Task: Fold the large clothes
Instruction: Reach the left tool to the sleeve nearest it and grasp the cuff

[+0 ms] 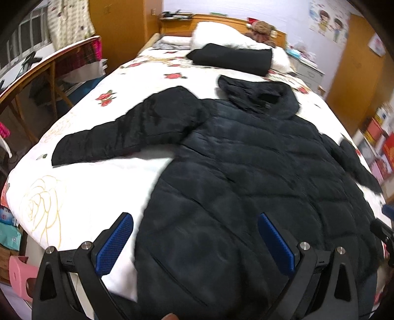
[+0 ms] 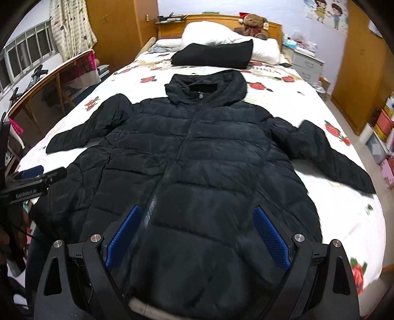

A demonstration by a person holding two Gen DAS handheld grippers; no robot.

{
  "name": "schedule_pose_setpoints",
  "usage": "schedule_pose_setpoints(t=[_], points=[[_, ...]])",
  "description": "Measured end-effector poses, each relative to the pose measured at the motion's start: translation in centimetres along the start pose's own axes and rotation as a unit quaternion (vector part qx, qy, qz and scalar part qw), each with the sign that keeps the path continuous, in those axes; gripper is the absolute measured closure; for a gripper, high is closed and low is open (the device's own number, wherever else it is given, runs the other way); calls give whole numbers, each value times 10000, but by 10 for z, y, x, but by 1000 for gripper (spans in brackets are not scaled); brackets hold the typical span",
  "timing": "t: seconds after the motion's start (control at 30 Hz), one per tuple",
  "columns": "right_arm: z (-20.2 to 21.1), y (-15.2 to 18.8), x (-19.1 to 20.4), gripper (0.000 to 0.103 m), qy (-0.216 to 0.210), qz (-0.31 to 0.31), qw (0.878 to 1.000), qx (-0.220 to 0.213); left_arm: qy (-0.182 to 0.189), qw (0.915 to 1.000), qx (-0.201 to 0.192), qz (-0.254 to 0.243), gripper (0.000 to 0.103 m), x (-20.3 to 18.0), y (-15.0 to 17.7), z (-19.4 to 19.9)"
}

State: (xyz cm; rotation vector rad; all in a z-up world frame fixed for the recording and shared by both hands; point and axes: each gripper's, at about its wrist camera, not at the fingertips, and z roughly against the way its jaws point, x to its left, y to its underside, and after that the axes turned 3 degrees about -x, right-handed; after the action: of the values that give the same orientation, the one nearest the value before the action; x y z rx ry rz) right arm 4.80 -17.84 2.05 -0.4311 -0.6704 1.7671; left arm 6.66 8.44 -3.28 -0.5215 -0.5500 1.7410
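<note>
A large black hooded puffer jacket [image 2: 202, 157] lies flat and zipped, front up, on the bed, both sleeves spread outward; it also shows in the left wrist view [image 1: 246, 167]. My left gripper [image 1: 194, 236] is open and empty, hovering above the jacket's lower left hem, near the bare sheet. My right gripper [image 2: 197, 229] is open and empty above the jacket's lower middle, right of the zipper. The left gripper's tip [image 2: 34, 177] shows at the left edge of the right wrist view.
The bed has a white rose-print sheet [image 2: 344, 216]. A folded black garment [image 2: 214, 55] lies near the white pillows [image 2: 209, 32] and a teddy bear [image 2: 253, 23] at the headboard. A wooden desk [image 1: 37, 71] stands left; boxes [image 2: 384, 133] and a drawer unit [image 2: 307, 64] stand right.
</note>
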Motion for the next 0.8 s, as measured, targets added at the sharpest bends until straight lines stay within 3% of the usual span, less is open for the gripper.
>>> schedule_pose_setpoints(t=[0.2,0.43,0.53,0.8], points=[[-35,-28,18,10,-61,224,9997,12,-393,9990,-67,218,1,46,-27,-36],[-77,-53,35,10,-125,365,9992,92,-820,9929,84,861,5,106,-41,-84],[-90,-60,38,10,-117,400,9990,134,-796,9900,204,1143,5,132,-45,-104],[-120,-68,36,10,-51,409,9987,286,-942,9726,348,2097,9,195,-53,-146]])
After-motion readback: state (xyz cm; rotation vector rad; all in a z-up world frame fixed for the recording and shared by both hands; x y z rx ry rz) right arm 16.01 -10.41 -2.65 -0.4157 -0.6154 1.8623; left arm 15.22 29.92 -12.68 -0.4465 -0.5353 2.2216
